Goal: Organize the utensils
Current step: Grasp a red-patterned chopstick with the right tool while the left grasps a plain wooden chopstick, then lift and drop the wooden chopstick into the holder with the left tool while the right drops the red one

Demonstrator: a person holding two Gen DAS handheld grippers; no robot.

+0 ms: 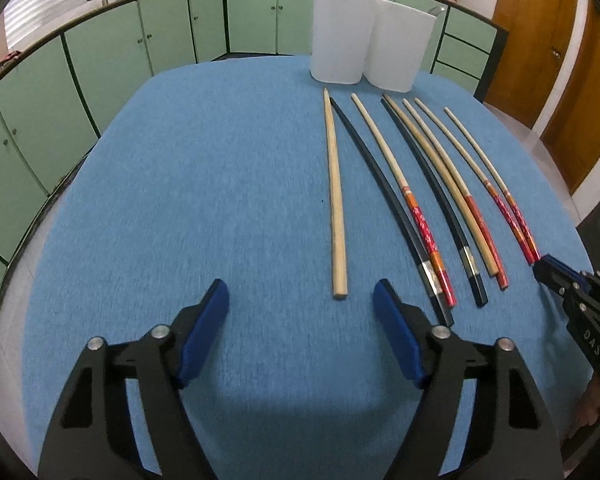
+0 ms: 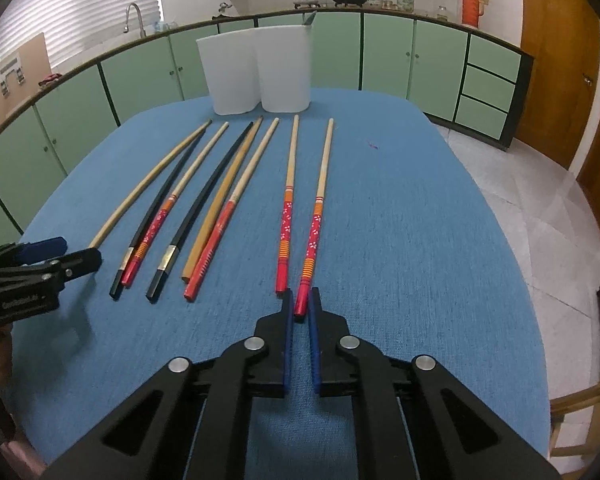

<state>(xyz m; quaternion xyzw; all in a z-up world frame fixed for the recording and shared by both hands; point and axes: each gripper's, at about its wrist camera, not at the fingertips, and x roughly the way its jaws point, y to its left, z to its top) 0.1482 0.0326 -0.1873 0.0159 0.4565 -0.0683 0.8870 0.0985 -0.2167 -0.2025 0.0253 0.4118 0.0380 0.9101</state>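
Note:
Several chopsticks lie side by side on the blue tablecloth [image 1: 180, 200], tips toward a white two-part holder [image 1: 364, 56] [image 2: 256, 72] at the far edge. My left gripper [image 1: 300, 292] [image 2: 82, 251] is open, its blue pads either side of the near end of a plain wooden chopstick [image 1: 336, 200] [image 2: 140, 196] without touching it. My right gripper [image 2: 301, 298] [image 1: 548, 268] is shut on the near end of the rightmost red-handled chopstick [image 2: 318, 220] [image 1: 512, 204], which still rests on the cloth. Black, tan and other red-handled sticks lie between the two.
Green cabinets [image 2: 388, 52] and a counter with a sink tap [image 2: 134, 16], pots and an orange flask [image 2: 472, 8] run behind the table. A wooden door [image 2: 560, 60] stands at the right. Tiled floor and a chair edge [image 2: 576, 400] lie beyond the table's right rim.

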